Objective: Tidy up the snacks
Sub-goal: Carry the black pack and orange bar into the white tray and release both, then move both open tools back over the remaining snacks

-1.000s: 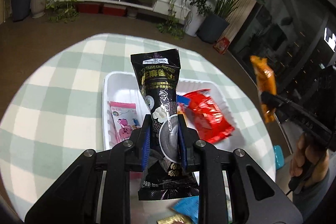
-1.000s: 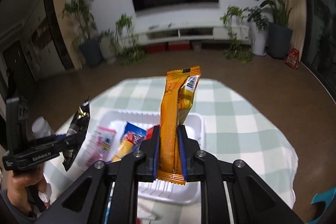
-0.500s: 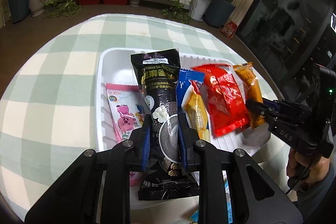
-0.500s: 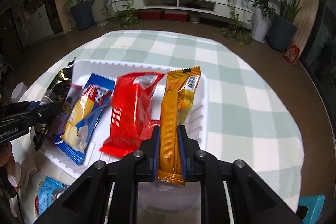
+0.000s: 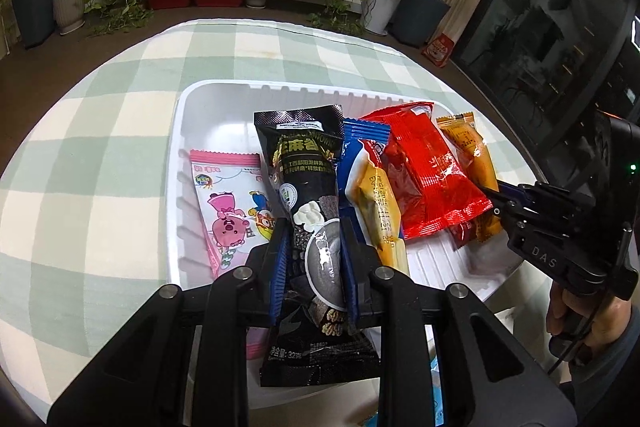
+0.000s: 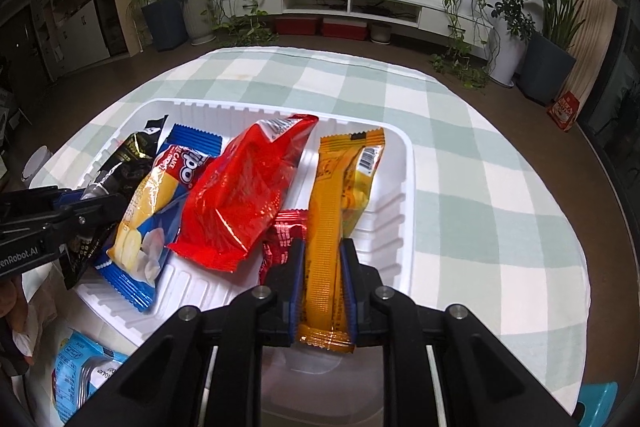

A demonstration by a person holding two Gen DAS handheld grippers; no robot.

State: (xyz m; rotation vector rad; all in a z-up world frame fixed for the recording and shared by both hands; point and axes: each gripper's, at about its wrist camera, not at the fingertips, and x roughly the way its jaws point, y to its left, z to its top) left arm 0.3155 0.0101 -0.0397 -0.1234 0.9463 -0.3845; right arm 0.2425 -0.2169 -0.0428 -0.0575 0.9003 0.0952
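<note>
A white tray [image 5: 224, 99] sits on the checked tablecloth and holds a pink packet [image 5: 228, 203], a blue-and-yellow packet [image 5: 372, 195] and a red packet [image 5: 428, 175]. My left gripper [image 5: 314, 263] is shut on a black sesame packet [image 5: 308, 171], held low over the tray between the pink and blue packets. My right gripper [image 6: 322, 267] is shut on an orange packet [image 6: 340, 187], held low in the tray's right end [image 6: 404, 195] beside the red packet [image 6: 244, 191]. A small red packet [image 6: 282, 231] lies under it.
A light-blue wrapped snack [image 6: 80, 383] lies on the table in front of the tray. A teal object [image 6: 596, 399] is at the table's right front edge. The round table's edge [image 6: 576, 251] drops to a brown floor with potted plants behind.
Both grippers have come down toward the tray with their packets. The orange packet has moved from up in the air into the tray's right end; the black one is now low between its neighbours.
</note>
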